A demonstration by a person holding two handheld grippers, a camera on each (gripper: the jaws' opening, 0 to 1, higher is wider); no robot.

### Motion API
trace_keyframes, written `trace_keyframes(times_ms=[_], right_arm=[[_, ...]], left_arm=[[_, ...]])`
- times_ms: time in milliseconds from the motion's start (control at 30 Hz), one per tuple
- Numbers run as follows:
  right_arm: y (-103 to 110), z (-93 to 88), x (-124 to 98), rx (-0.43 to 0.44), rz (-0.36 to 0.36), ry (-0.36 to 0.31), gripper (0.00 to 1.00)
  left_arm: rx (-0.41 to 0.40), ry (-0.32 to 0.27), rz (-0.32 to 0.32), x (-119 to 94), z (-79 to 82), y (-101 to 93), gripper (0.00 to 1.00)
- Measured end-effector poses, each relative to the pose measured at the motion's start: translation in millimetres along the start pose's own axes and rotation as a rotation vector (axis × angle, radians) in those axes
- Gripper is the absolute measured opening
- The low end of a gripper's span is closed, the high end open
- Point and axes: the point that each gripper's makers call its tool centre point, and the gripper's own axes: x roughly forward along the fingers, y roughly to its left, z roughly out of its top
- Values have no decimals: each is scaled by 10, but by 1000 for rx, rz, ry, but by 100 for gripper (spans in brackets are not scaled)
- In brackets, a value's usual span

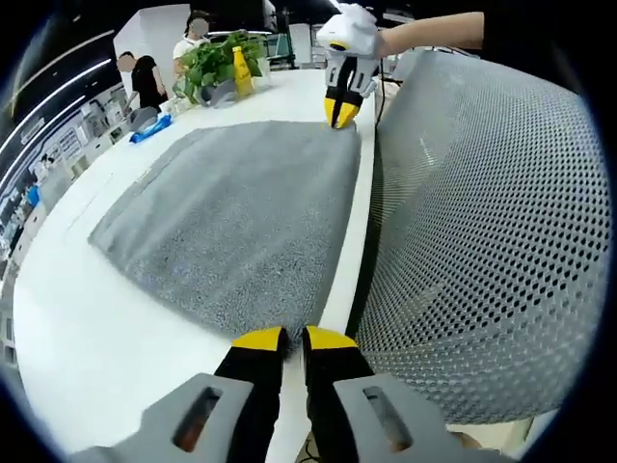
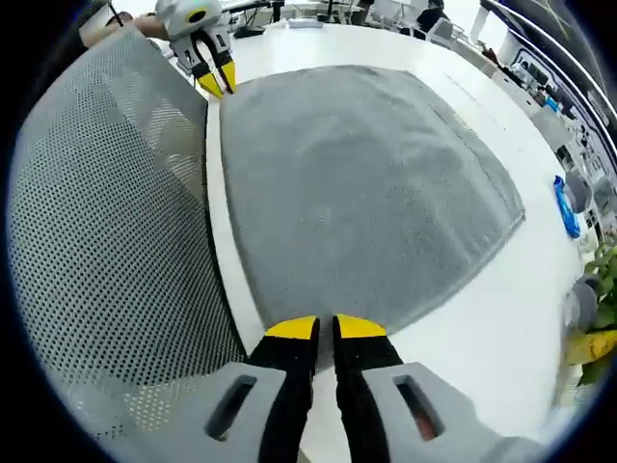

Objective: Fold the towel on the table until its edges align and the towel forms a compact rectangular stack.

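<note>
Chair (image 1: 482, 222) beside towel (image 1: 241, 212)

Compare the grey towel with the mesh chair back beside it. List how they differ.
The towel lies flat on the white table; the mesh chair back stands off the table's edge, beside it. The towel's surface is a dense, fuzzy pile; the chair back is an open net of small holes. The towel is darker grey; the chair back is paler. Both are grey, and both border the table edge where the two claws work.
</note>
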Motion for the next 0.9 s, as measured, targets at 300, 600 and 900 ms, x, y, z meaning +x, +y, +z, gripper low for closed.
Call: trace_keyframes(times_ms=[300, 600, 900], right_arm=[[50, -171, 30, -26, -6, 34, 17], [60, -182, 69, -88, -20, 63, 4], [2, -68, -20, 165, -14, -29, 0]], left_arm=[[-221, -56, 13, 0, 4, 39, 3], [-61, -73, 101, -24, 4, 29, 6], [-134, -79, 131, -19, 0, 81, 4]])
